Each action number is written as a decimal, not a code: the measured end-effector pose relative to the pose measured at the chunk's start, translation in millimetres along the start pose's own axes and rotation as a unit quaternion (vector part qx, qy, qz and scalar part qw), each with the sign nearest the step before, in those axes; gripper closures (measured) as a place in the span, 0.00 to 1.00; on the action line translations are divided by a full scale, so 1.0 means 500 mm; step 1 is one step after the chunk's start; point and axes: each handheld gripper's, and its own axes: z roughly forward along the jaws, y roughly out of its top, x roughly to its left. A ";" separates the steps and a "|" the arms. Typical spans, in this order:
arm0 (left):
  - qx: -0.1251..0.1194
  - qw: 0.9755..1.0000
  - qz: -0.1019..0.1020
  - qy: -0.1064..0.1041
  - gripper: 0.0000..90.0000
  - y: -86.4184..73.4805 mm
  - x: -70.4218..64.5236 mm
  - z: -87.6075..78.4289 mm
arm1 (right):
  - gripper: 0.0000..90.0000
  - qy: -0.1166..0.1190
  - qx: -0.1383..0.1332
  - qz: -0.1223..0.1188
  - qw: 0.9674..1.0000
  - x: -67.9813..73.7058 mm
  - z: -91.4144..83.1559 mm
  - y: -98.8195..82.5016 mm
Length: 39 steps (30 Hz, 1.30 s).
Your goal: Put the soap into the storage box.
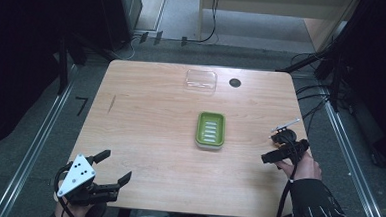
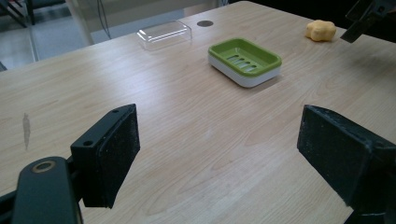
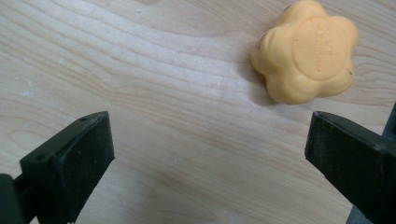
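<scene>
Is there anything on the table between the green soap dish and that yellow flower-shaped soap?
No. The left gripper view shows bare wood between the green soap dish and the yellow soap.

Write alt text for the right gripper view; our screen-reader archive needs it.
A yellow flower-shaped soap lies on the wooden table, ahead of the open right gripper and off toward one jaw. Both black jaws stand wide apart, touching nothing.
</scene>
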 end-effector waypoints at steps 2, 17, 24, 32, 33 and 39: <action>0.000 1.000 0.000 0.001 0.15 0.000 0.000 0.001 | 0.01 0.001 0.000 0.000 1.000 -0.002 0.000 0.001; 0.001 1.000 0.000 0.001 0.15 -0.001 -0.001 -0.001 | 0.01 -0.003 0.003 0.017 1.000 -0.038 0.004 0.030; 0.001 1.000 0.001 0.001 0.15 -0.001 -0.001 -0.002 | 0.01 0.001 0.013 0.033 0.999 -0.061 0.014 0.040; 0.002 1.000 0.002 0.001 0.15 -0.001 -0.002 -0.001 | 0.01 0.004 0.023 0.043 0.999 -0.079 0.027 0.056; 0.003 1.000 0.002 0.001 0.15 -0.001 -0.002 -0.001 | 0.01 0.004 0.024 0.044 0.999 -0.081 0.029 0.058; 0.002 1.000 0.002 0.001 0.15 -0.001 -0.002 -0.001 | 0.00 0.009 0.034 0.049 0.998 -0.093 0.035 0.069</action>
